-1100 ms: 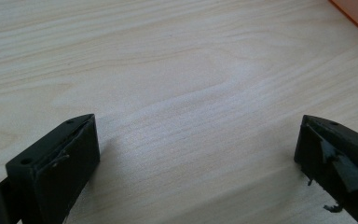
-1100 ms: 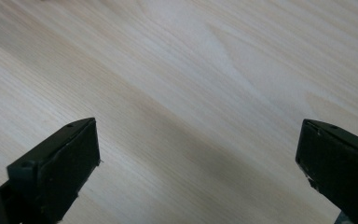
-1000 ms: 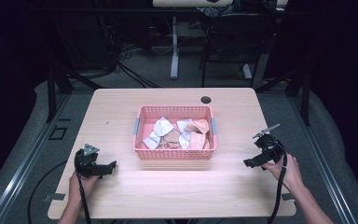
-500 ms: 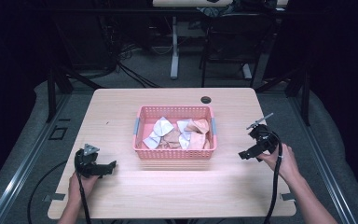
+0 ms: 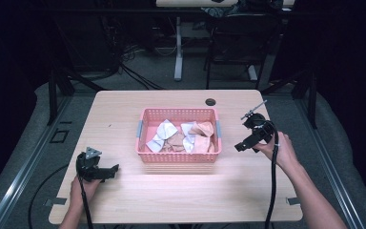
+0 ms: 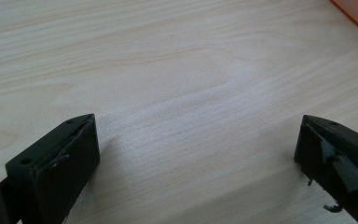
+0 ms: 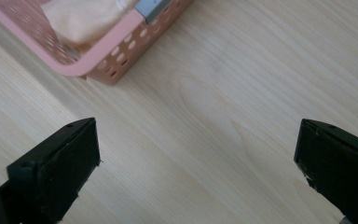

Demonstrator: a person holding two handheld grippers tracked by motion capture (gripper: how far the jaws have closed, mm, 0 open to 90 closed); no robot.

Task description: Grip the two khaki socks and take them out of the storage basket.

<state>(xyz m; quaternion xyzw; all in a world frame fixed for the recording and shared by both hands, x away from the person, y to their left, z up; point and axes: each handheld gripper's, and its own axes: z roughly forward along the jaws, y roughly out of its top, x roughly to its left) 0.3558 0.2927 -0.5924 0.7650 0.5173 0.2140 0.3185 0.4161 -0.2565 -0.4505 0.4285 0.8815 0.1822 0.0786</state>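
A pink plastic basket (image 5: 179, 155) stands in the middle of the wooden table (image 5: 124, 114), holding several folded cloths, white (image 5: 164, 131) and peach (image 5: 201, 131). My left gripper (image 5: 113, 169) rests low on the table at the front left, open, with bare wood between its jaws (image 6: 196, 154). My right gripper (image 5: 239, 145) is held above the table just right of the basket, open and empty. In the right gripper view the basket's corner (image 7: 93, 60) with a peach cloth (image 7: 81, 18) lies ahead at upper left.
A dark round grommet hole (image 5: 210, 101) sits near the table's far edge. Cables trail from both grippers off the front edge. Chair and desk legs stand on the floor beyond the table.
My right gripper has lifted and moved forward and left, closer to the basket's right side. The left gripper has stayed where it was.
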